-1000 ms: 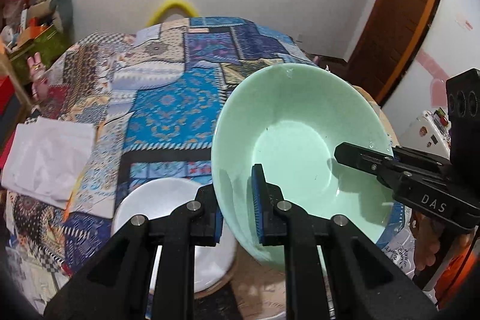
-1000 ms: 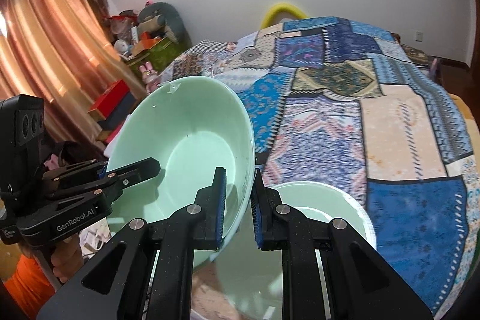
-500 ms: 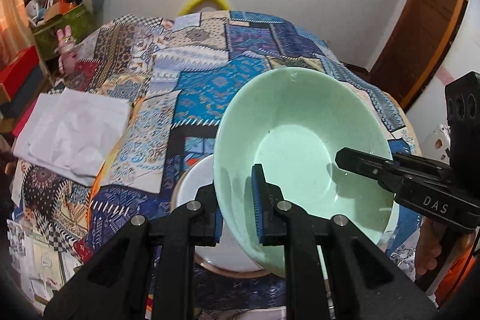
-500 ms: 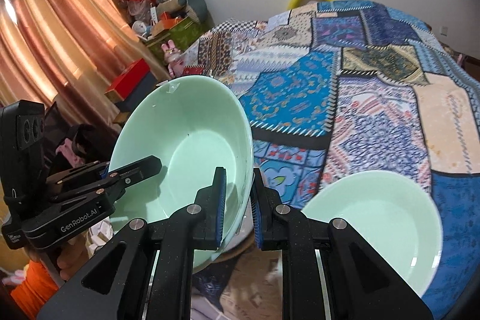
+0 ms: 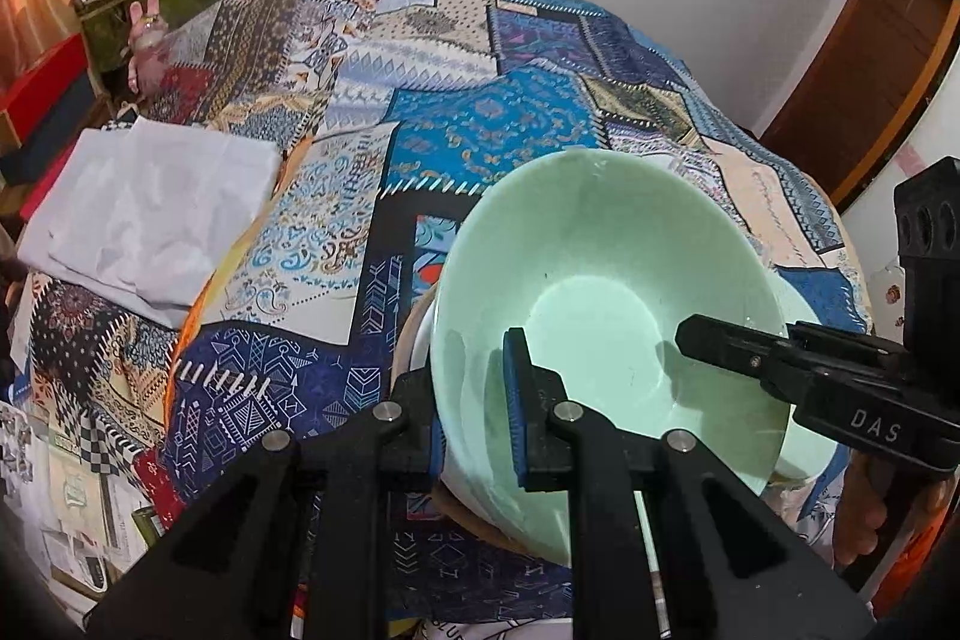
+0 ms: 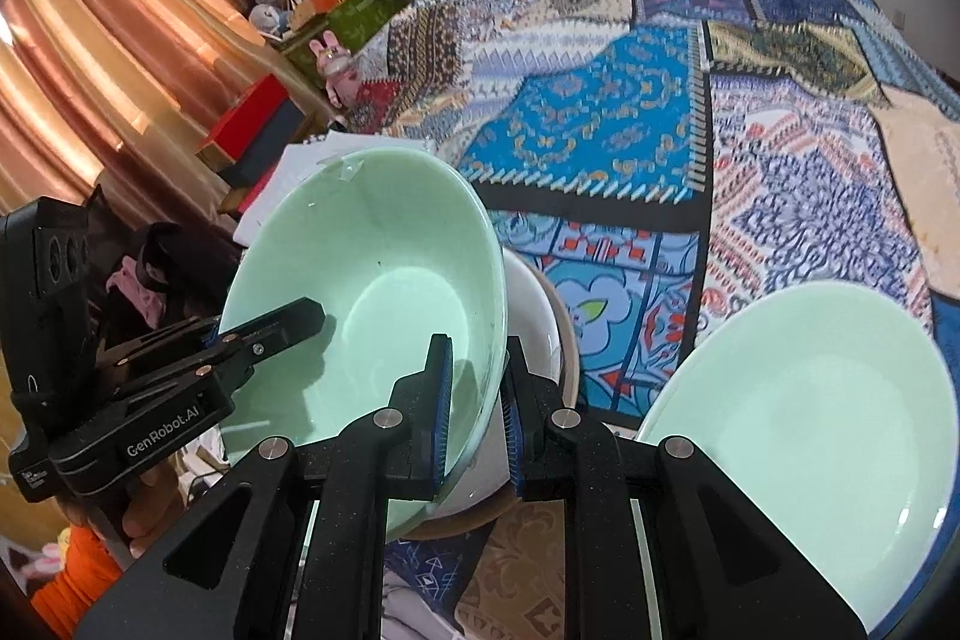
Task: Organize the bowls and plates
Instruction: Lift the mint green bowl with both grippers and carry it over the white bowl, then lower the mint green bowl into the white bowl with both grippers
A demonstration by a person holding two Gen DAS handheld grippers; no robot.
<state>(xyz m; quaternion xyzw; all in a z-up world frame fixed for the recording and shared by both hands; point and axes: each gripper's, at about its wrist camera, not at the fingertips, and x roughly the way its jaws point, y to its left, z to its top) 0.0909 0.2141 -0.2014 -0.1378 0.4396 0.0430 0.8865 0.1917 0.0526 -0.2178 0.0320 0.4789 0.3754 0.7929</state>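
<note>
The green bowl [image 5: 600,292] has come down in the last second and now hangs just above the white bowl [image 6: 534,304], which sits on the patchwork cloth. The left gripper [image 5: 474,400] and right gripper [image 6: 477,400] each have jaws pinching the green bowl's rim on opposite sides. A green plate [image 6: 828,412] lies right of the white bowl. Stacking seems close.

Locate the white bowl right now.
The white bowl sits directly under the held green bowl on the patchwork cloth, left of the green plate.
</note>
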